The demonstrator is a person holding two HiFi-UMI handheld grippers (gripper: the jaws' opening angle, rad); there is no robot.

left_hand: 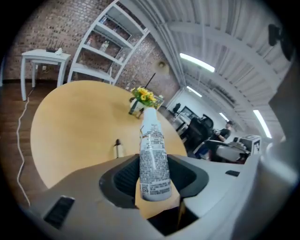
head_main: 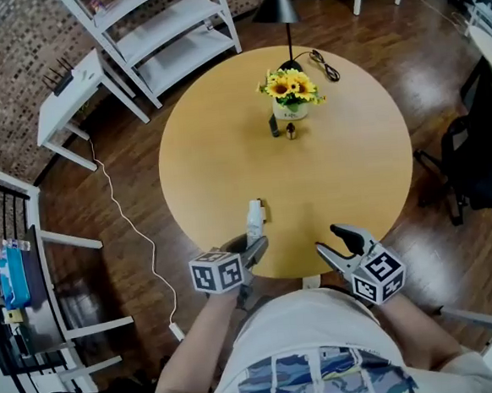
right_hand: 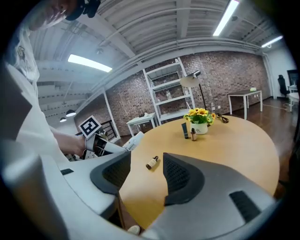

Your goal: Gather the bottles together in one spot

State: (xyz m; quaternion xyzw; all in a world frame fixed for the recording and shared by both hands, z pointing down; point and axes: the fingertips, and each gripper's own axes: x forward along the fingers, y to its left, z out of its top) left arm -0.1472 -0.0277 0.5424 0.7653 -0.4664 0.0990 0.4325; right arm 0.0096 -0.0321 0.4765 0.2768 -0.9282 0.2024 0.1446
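Your left claw [head_main: 254,248] is pinching the white bottle [head_main: 254,218] around its lower body. Both pads press on its sides, and its cap end leans away from you toward the far edge of the counter [head_main: 362,165]. The bottle sits over the counter's near edge, and its base looks lifted clear of the wood, though that gap is hard to judge. In the left gripper view the printed label of the white bottle [left_hand: 152,154] fills the space between the jaws of the left claw [left_hand: 153,177].

Just beside it, near the same near edge, a small bottle [head_main: 264,210] lies on its side, untouched.

Your right claw [head_main: 333,249] is spread wide with nothing between its jaws. It hangs over the near edge to the right, well apart from the white bottle.

Toward the far edge, a dark tube [head_main: 274,126] and a dropper bottle [head_main: 291,130] stand upright. Both are just in front of the sunflower pot [head_main: 291,109].
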